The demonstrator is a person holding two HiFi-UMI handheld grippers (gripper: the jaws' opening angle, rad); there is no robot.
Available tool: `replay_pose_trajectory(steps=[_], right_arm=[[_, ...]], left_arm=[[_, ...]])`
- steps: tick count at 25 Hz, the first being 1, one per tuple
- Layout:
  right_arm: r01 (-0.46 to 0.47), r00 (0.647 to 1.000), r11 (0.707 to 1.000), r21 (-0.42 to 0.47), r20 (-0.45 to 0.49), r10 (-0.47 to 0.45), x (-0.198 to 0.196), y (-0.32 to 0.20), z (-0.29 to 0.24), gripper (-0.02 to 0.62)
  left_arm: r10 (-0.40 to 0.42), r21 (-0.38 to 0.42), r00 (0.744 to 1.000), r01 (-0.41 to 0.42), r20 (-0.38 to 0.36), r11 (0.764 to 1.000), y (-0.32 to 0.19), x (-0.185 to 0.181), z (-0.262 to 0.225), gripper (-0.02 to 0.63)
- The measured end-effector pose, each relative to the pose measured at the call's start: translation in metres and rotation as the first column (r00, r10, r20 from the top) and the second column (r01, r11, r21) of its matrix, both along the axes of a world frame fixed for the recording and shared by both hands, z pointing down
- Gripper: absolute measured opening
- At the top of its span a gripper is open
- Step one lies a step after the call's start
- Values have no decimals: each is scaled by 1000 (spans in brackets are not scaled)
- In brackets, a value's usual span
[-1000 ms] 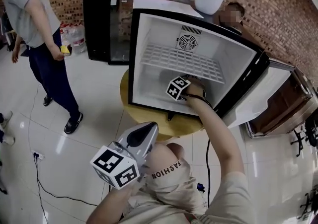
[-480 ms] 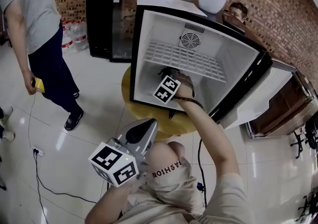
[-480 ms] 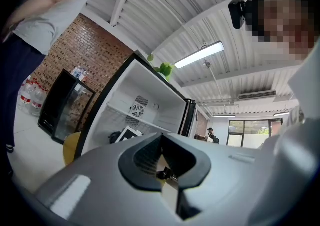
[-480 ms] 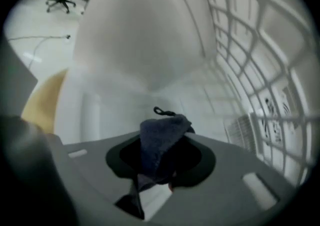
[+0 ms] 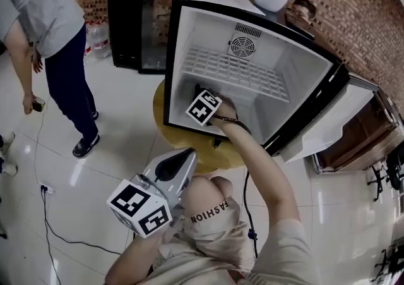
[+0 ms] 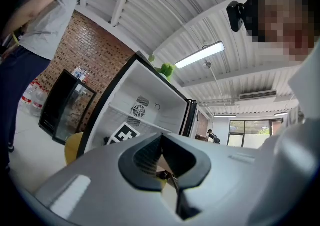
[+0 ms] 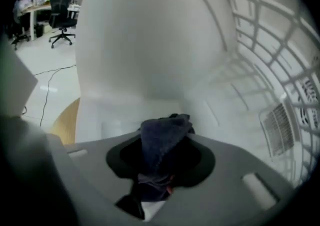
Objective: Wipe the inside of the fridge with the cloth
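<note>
Wiping looks partly done: right gripper (image 7: 160, 162) pinches the dark cloth (image 7: 165, 135) low in the fridge (image 5: 297, 69), toward nine o'clock. Left gripper (image 6: 162, 167) is closed and empty. I think the shelf (image 5: 240, 75) and walls are left.

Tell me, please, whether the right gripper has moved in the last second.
Yes: the right gripper slid left, from below the fan toward the fridge's left wall.

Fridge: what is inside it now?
A white wire shelf, a round fan grille on the back wall, and the right gripper shut on a dark cloth. The hand hides the fridge floor beneath it.
</note>
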State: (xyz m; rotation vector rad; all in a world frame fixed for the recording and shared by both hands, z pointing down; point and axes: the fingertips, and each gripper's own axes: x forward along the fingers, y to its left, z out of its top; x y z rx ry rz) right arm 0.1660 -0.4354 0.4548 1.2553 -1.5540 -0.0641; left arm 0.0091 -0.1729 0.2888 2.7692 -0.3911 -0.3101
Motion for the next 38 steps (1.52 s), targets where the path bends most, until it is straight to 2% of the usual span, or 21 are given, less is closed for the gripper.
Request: replay_pose_trajectory(steps=[2, 3, 6, 9, 11, 13, 14, 15, 17, 19, 21, 23, 25, 28, 31, 35, 38], right_arm=[[-118, 990, 992, -36, -79, 115, 47, 22, 1, 120], [-190, 974, 980, -61, -138, 180, 73, 35, 3, 120], [-389, 875, 911, -135, -362, 321, 148, 77, 9, 118], [-522, 780, 832, -189, -500, 376, 196, 110, 13, 118], [-556, 755, 803, -213, -534, 381, 210, 122, 14, 120], [-539, 762, 816, -210, -534, 366, 209, 121, 12, 121], [-509, 778, 840, -189, -520, 354, 201, 116, 8, 126], [-461, 804, 875, -148, -487, 341, 187, 109, 0, 127], [-314, 881, 949, -24, -381, 282, 136, 90, -20, 127], [-133, 955, 988, 77, -258, 149, 68, 71, -36, 127], [22, 992, 992, 122, -129, -6, 1, 53, -41, 127], [118, 993, 985, 125, -23, -116, -49, 37, -38, 127], [171, 984, 981, 95, 30, -174, -80, 24, -25, 127], [174, 984, 984, 41, 35, -176, -86, 18, -1, 127], [114, 992, 993, 19, 59, -115, -62, 27, 1, 124], [-18, 1000, 998, -53, -3, 18, 6, 59, 5, 124], [-159, 987, 979, -131, -39, 155, 66, 93, 6, 123]], left_arm=[[2, 6, 1000, -2, 0, 1000, 0, 1, -1, 0], [2, 9, 1000, -2, -2, 1000, 1, 0, -2, 0], [0, 14, 1000, 0, -7, 1000, 2, 0, -4, 0], [8, 21, 1000, -8, -2, 1000, 3, 2, -4, 0], [14, 23, 1000, -14, 2, 1000, 6, 4, -3, 0], [17, 26, 1000, -17, 8, 1000, 7, 6, -3, 0], [17, 27, 1000, -18, 10, 999, 7, 6, -4, 0], [17, 27, 1000, -17, 11, 1000, 7, 5, -4, 0], [10, 22, 1000, -10, 8, 1000, 5, 3, -4, 0], [4, 13, 1000, -4, 10, 1000, 1, 0, -1, 0], [-3, 7, 1000, 3, 16, 1000, -2, -1, 2, 0], [-15, 7, 1000, 14, 17, 1000, -5, -3, 2, 0], [-24, 11, 1000, 23, 19, 1000, -6, -5, 1, 0], [-34, 19, 999, 33, 12, 999, -7, -7, -2, 0], [-32, 18, 999, 32, 7, 999, -9, -8, -3, 0], [-21, 5, 1000, 21, 6, 1000, -10, -5, 1, 0], [-16, 17, 1000, 16, 3, 1000, -9, -2, -2, 0]])
